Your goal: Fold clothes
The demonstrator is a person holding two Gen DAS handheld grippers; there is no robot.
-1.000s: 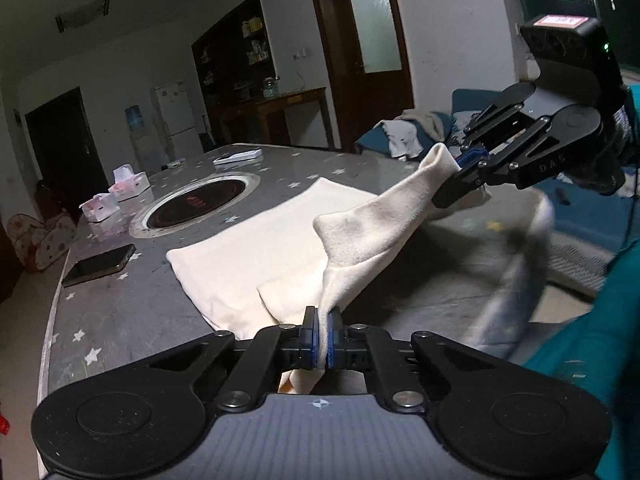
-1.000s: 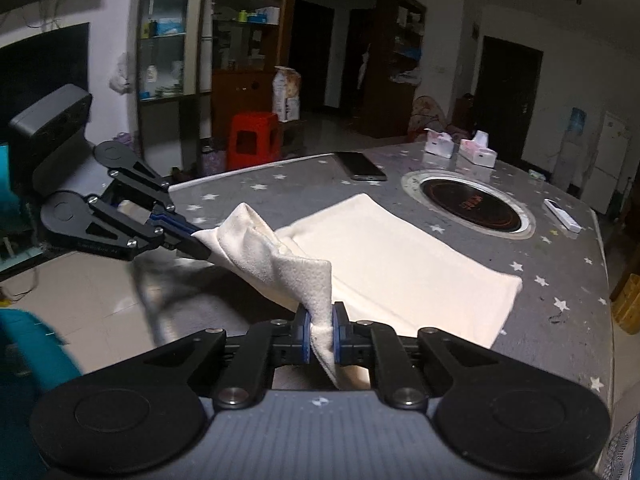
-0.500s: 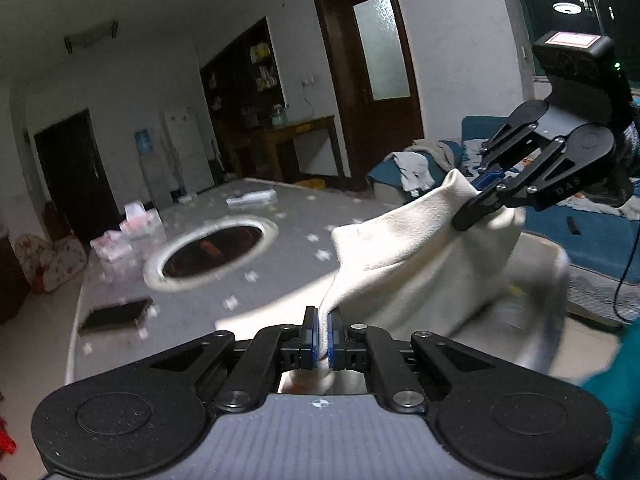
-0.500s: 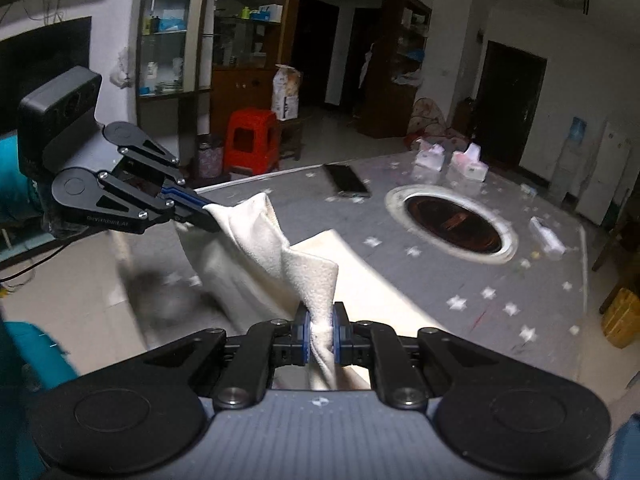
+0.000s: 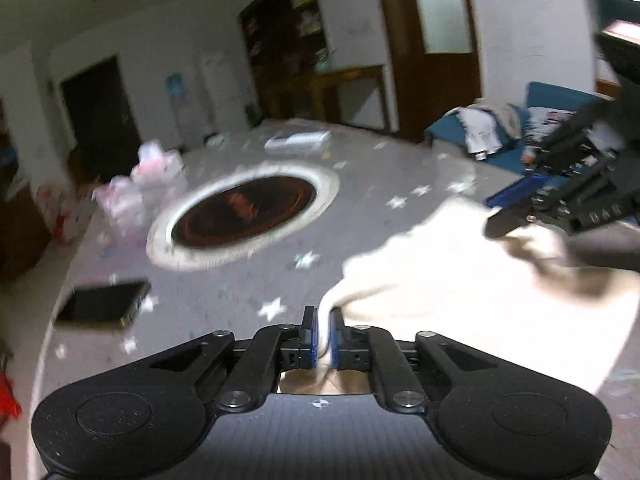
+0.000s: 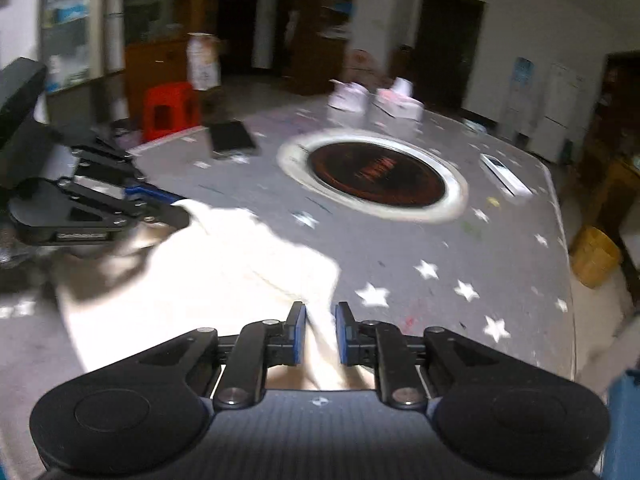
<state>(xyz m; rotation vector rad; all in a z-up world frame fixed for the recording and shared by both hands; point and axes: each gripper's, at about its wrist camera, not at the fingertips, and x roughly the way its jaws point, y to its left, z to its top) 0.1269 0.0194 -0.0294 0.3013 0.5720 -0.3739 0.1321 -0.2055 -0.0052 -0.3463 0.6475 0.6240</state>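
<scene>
A cream cloth [image 5: 460, 280] lies bunched and doubled over on the grey star-patterned table [image 5: 224, 292]. My left gripper [image 5: 325, 312] sits low over the cloth's left edge. Its jaws are opening, with a strip of cloth still pinched between the blue pads. In the right wrist view the cloth [image 6: 224, 272] spreads to the left, and my right gripper [image 6: 320, 308] has its jaws opening wider, with a fold of cloth standing loose between them. Each gripper shows in the other's view: the right gripper [image 5: 496, 212] and the left gripper [image 6: 176, 208], both at the cloth's far edge.
A round black hob [image 6: 376, 174] is set into the table [image 6: 400, 248] just beyond the cloth. A dark phone [image 5: 100, 304], two pink tissue boxes [image 6: 376, 100] and a white remote [image 6: 506, 172] lie around it. A red stool [image 6: 170, 110] and yellow basket [image 6: 596, 256] stand on the floor.
Both grippers have swept forward over the table and come down, carrying the lifted cloth edge with them. The cloth now rests on the table, and both pairs of jaws stand wider.
</scene>
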